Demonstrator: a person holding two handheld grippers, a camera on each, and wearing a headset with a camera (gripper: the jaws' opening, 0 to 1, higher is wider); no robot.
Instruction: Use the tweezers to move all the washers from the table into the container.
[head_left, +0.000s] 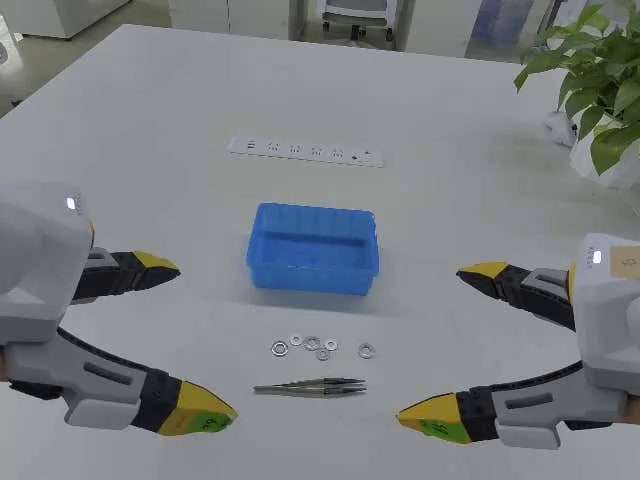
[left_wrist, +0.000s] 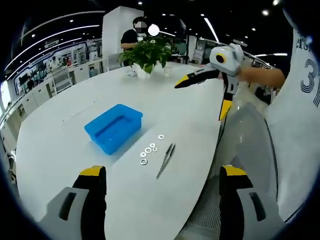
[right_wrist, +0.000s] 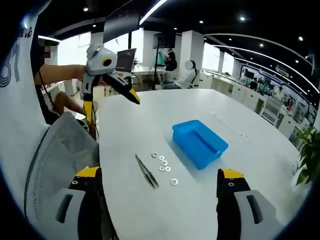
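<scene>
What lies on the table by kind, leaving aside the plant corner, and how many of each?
Washers: 6
Tweezers: 1
Blue container: 1
Power strip: 1
Total: 9

White counter (head_left: 140, 110), rounded along its edge. Power strip (head_left: 305, 151): white, lying flat toward the counter's far side, its long side running across the head view. Potted plant (head_left: 600, 70): green leaves in a white pot (head_left: 610, 160), at the far right corner. Mesh chair (left_wrist: 245, 135): grey, just beside the counter edge. A person (left_wrist: 131, 39) in a dark top stands behind the plant. Ceiling spotlights (right_wrist: 242, 18) dot a dark office ceiling.
</scene>
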